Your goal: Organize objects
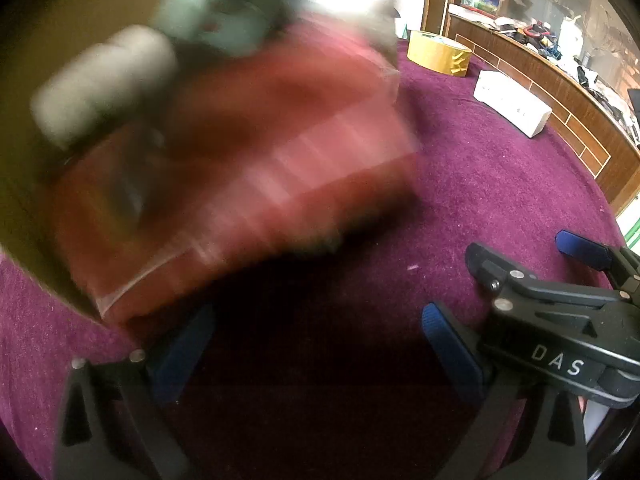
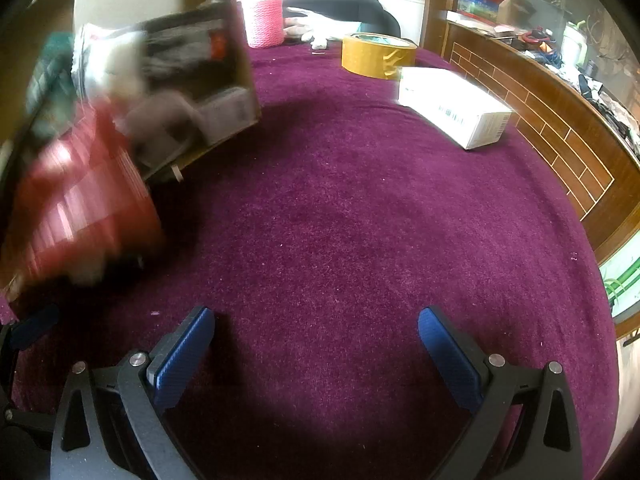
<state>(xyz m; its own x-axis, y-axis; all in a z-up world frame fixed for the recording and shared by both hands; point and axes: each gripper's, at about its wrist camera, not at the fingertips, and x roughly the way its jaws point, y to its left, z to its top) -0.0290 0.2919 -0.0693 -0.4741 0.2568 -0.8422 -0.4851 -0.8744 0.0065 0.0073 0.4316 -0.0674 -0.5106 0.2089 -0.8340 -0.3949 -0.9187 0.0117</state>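
A cardboard box (image 2: 224, 80) is tipped on its side at the left, motion-blurred, with things spilling from its mouth. A red packet (image 1: 248, 184) slides out in front; it also shows in the right wrist view (image 2: 80, 216). A white roll (image 1: 104, 88) and a teal item (image 1: 216, 8) are behind it. My left gripper (image 1: 316, 344) is open and empty just below the red packet. My right gripper (image 2: 316, 344) is open and empty over bare purple cloth, and it shows at the lower right of the left wrist view (image 1: 524, 276).
The table is covered in purple cloth (image 2: 360, 220). A roll of tan tape (image 2: 376, 56) and a white carton (image 2: 452, 108) lie at the back right. A pink knitted bottle (image 2: 266, 20) stands at the back. A wooden ledge (image 2: 560, 128) curves along the right.
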